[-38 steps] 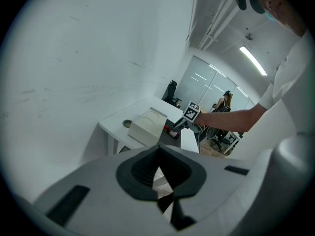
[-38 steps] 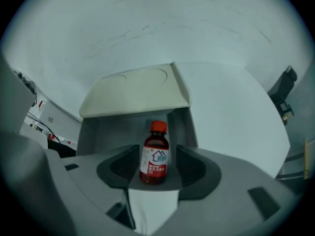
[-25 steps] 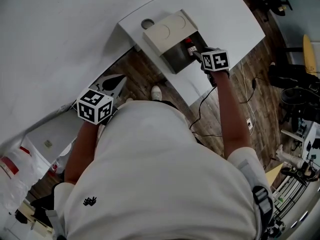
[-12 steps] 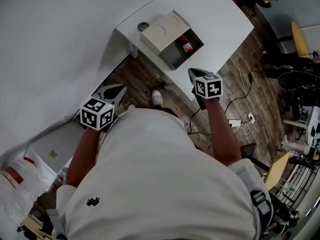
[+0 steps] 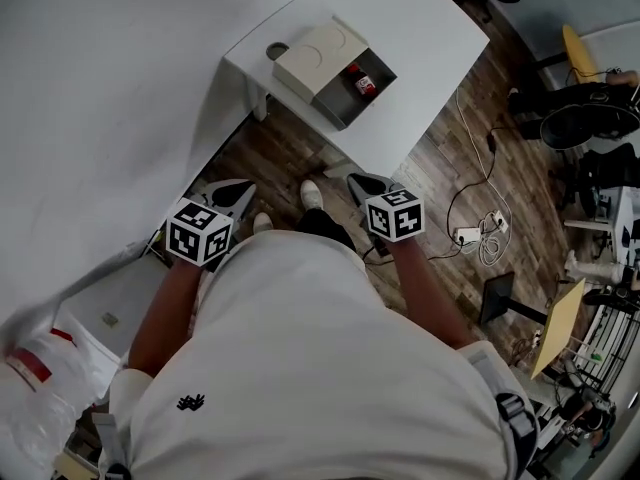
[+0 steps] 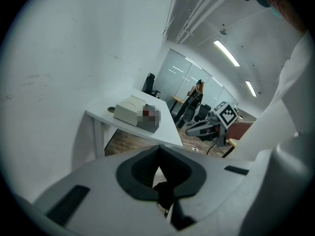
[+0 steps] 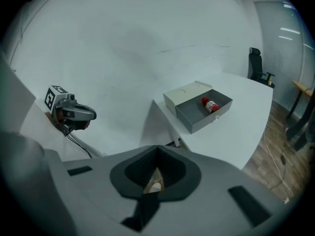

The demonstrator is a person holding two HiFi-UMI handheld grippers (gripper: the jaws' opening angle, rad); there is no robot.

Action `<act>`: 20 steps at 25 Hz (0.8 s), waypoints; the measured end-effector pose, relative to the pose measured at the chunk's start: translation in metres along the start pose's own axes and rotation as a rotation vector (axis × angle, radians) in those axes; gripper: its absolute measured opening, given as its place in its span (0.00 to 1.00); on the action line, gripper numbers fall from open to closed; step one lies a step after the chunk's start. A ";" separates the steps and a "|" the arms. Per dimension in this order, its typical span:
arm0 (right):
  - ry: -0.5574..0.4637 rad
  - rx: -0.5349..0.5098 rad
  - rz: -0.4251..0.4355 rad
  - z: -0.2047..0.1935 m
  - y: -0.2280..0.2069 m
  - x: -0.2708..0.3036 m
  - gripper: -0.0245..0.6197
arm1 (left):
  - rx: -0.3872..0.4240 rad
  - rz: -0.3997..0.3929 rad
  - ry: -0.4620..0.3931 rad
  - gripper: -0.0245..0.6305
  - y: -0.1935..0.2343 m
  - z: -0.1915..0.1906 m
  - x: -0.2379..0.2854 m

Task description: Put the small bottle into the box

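The small red-capped bottle [image 5: 360, 81] [image 7: 210, 104] lies inside the open grey box [image 5: 345, 105] [image 7: 197, 119], whose cream lid [image 5: 315, 56] stands at its back. The box sits on the white table [image 5: 420, 38]. Both grippers are held close to my body, well away from the table. My right gripper [image 5: 362, 183] [image 7: 156, 151] is shut and holds nothing. The left gripper [image 5: 232, 192] [image 6: 158, 151] is shut and holds nothing too. In the left gripper view the box [image 6: 129, 113] is far off, and a mosaic patch covers the spot where the bottle lies.
A dark round object [image 5: 277, 50] sits on the table beside the lid. Cables and a power strip [image 5: 470, 235] lie on the wooden floor to the right, with chairs [image 5: 590, 118] beyond. A white wall fills the left side. A plastic bag [image 5: 25, 368] is at the lower left.
My right gripper has drawn back from the box toward my body, leaving the bottle inside. The left gripper has stayed by my side. The view has backed away from the table.
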State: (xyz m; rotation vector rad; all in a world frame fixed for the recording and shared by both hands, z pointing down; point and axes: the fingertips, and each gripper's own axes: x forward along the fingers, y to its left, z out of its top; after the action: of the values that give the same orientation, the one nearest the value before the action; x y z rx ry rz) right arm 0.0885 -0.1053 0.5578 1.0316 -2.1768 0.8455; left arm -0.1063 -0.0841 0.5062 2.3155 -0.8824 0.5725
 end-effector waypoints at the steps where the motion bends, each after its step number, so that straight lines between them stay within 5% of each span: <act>1: -0.005 0.005 0.005 -0.003 0.006 -0.004 0.05 | 0.002 -0.009 0.001 0.05 -0.003 0.000 0.000; 11: -0.040 0.035 0.052 -0.015 0.044 -0.019 0.05 | 0.026 -0.076 0.018 0.05 -0.020 -0.016 -0.001; 20: -0.033 -0.033 0.085 -0.013 0.063 -0.014 0.05 | 0.023 -0.048 0.004 0.05 -0.015 -0.020 -0.013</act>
State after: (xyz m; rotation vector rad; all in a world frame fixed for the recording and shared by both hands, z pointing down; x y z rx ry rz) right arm 0.0475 -0.0585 0.5376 0.9490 -2.2683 0.8332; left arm -0.1084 -0.0564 0.5081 2.3487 -0.8203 0.5688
